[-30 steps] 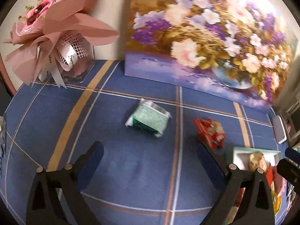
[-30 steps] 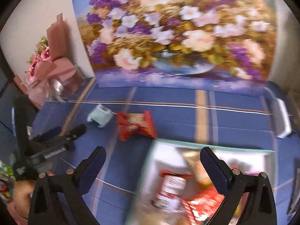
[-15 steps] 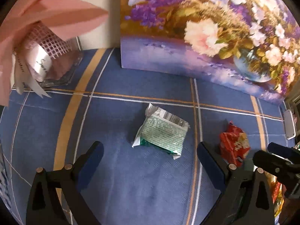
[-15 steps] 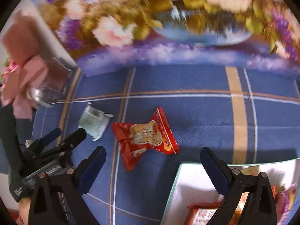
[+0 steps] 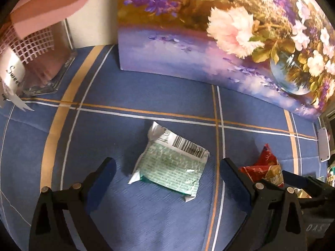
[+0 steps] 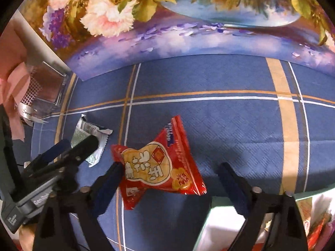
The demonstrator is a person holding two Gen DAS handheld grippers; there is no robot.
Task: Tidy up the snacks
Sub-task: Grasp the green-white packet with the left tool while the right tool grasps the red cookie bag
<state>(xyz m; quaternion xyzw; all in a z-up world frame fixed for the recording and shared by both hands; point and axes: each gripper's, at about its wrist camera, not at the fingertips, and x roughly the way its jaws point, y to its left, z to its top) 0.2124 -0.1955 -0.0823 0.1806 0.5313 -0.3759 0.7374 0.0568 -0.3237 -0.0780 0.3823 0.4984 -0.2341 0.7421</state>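
Note:
A green and white snack packet (image 5: 172,163) lies flat on the blue checked tablecloth, between the open fingers of my left gripper (image 5: 167,169), which is low and close over it. It also shows in the right wrist view (image 6: 89,137), partly behind the left gripper (image 6: 62,152). A red snack packet (image 6: 157,165) lies on the cloth between the open fingers of my right gripper (image 6: 169,173); its left finger is at the packet's edge. The red packet also shows in the left wrist view (image 5: 266,170).
A white tray (image 6: 222,228) holding several snacks sits at the lower right. A flower painting (image 5: 219,31) stands along the back. A pink bouquet in a glass vase (image 5: 39,62) stands at the back left. A white object (image 5: 323,144) lies at the far right.
Both grippers have moved forward and lower: the left over the green packet, the right from the tray to the red packet. Both stay open.

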